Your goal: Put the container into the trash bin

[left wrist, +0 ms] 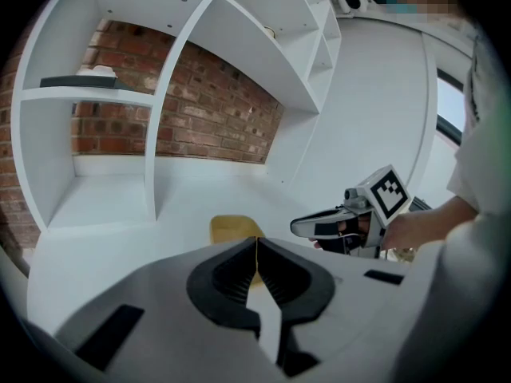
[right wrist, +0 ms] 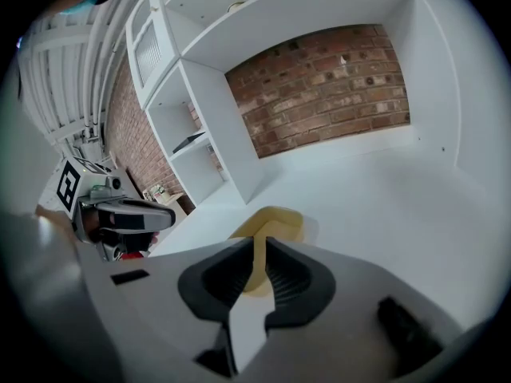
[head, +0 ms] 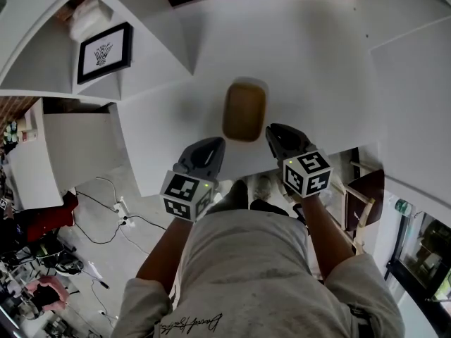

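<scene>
Though contents cannot be told, yellow container (head: pixel 244 111), flat on white table (head: pixel 317 62).

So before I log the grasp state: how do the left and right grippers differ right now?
The left gripper's jaws meet at the tips, while the right gripper's jaws show a narrow gap. In the head view, the right gripper's tip is close beside the container's near corner, and the left gripper is further back from it. Both grippers hold nothing and point towards the container.
</scene>
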A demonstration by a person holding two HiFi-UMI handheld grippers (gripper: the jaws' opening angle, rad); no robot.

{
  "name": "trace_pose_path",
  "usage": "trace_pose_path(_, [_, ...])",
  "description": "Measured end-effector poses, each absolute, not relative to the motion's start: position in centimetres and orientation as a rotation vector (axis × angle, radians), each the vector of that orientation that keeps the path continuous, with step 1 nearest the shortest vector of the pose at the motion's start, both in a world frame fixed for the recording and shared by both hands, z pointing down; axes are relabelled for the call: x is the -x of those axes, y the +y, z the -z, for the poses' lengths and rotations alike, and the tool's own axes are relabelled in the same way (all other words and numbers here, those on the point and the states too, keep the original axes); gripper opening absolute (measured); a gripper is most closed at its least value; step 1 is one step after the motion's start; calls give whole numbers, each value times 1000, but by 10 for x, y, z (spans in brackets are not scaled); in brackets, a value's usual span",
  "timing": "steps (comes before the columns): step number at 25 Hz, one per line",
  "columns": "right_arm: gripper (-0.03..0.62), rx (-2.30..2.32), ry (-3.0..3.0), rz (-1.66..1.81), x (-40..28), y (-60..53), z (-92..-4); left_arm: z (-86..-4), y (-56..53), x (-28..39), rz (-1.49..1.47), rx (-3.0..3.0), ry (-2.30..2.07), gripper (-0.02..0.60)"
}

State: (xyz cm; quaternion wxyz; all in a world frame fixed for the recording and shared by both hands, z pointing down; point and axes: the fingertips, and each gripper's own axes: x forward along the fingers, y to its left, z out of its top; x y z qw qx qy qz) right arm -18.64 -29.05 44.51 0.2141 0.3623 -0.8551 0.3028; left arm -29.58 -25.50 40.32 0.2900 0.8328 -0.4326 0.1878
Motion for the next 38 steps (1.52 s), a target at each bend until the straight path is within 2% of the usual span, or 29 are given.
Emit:
trace_pose_path(9, [34, -1028, -2291, -875, 194, -305, -482, -418, -258, 312, -514, -2202, -1145, 18])
trace_pose_path(10, [43, -1028, -2278, -883, 194, -306, -487, -420, -258, 314, -513, -2193, -1148, 18])
trace_pose_path(11, [86, -1027, -2267, -891, 195, -306, -490, -422, -258, 316, -513, -2187, -1150, 18])
trace_pose_path(13, [101, -1027, -2246, -907, 196, -306, -497, -424, -258, 317, -516, -2182, -1149, 18])
trace_pose_path(31, [100, -1052, -2137, -1028, 199, -316, -528, -440, -255, 327, -521, -2136, -1142, 18])
trace_pose_path(35, [44, -1102, -2096, -959, 191, -320, -530, -441, -256, 328, -515, -2133, -1144, 18])
trace_pose_path(38, [40, -1111, -2082, -935, 188, -321, -531, -442, -256, 328, -512, -2126, -1145, 18])
